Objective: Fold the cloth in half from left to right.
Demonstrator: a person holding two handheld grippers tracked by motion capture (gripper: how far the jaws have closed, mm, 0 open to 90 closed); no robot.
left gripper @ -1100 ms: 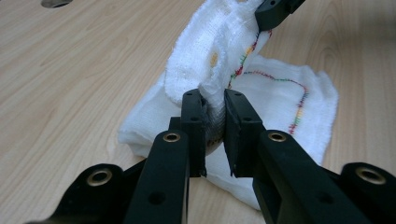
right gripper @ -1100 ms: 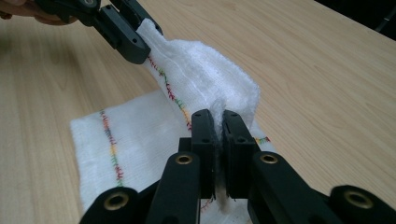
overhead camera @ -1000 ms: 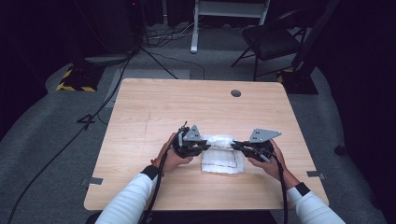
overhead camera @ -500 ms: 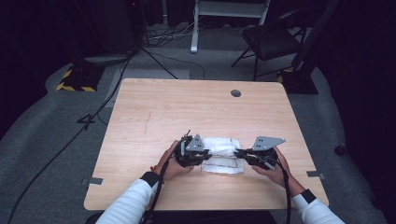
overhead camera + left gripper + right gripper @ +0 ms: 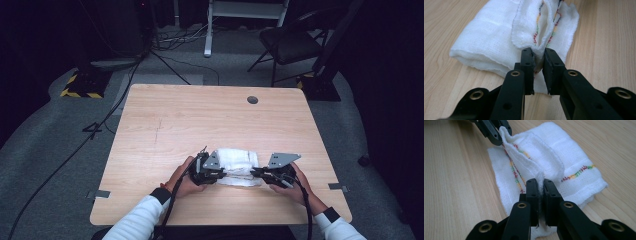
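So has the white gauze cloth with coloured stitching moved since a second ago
Yes. In the high view the white gauze cloth has come nearer the wooden table's near edge, further from the round grommet hole.

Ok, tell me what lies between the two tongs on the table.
In the high view, only the folded white cloth spans from the left tongs to the right tongs, each clamped on an edge.

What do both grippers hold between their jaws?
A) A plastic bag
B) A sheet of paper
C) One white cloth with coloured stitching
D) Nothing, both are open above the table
C: the left gripper and the right gripper are each shut on an edge of the same folded white cloth, which lies on the table.
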